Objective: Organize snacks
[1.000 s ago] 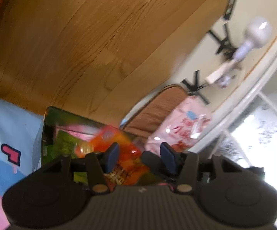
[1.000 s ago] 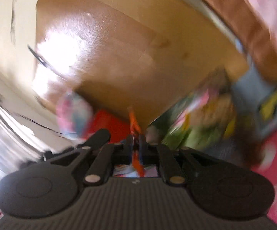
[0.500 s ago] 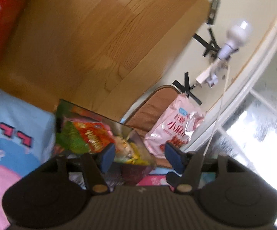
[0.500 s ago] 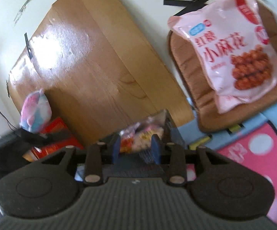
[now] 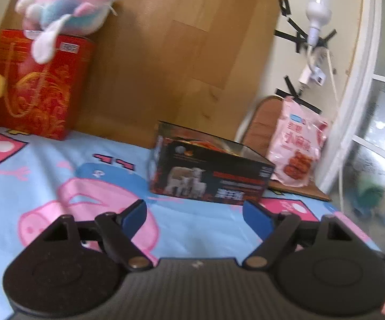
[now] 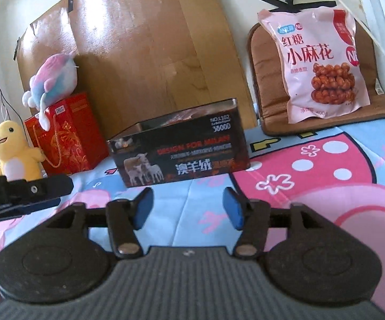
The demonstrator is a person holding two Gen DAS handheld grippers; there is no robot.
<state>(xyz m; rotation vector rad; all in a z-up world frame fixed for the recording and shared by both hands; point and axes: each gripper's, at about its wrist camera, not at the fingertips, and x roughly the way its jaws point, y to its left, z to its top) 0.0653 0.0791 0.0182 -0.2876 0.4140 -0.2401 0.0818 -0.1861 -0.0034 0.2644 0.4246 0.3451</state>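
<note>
both tools apart, empty | pink snack bag upright at bed's far right corner | right tool nearer | black box straight ahead

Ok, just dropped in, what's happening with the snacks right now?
Neither gripper holds anything. The left gripper and right gripper are both open, above the cartoon blanket, facing the dark box that has snack packets inside. A pink snack bag leans on the brown cushion behind, not yet boxed.
</note>
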